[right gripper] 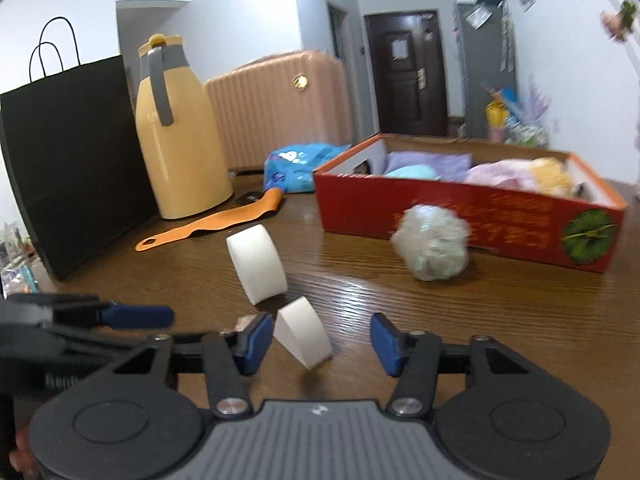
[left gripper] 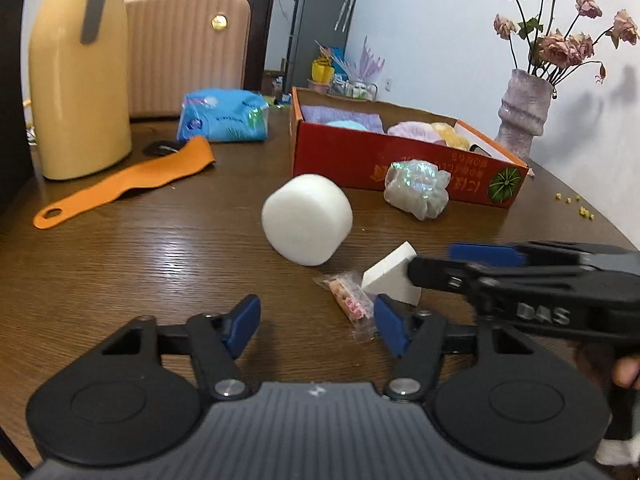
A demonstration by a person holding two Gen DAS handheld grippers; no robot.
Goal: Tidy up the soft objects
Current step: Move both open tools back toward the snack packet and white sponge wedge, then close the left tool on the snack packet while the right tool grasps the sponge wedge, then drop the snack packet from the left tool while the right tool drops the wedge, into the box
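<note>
Right gripper [right gripper: 322,346] wide open around wedge sponge [right gripper: 304,332], holding nothing | left gripper [left gripper: 316,326] open, empty | risk: light sponge tips or skids toward table's near edge, short of box [right gripper: 472,216].

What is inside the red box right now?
The red box holds a purple cloth, a light-blue item, a lilac bundle and a yellow bundle. Anything underneath is hidden.
</note>
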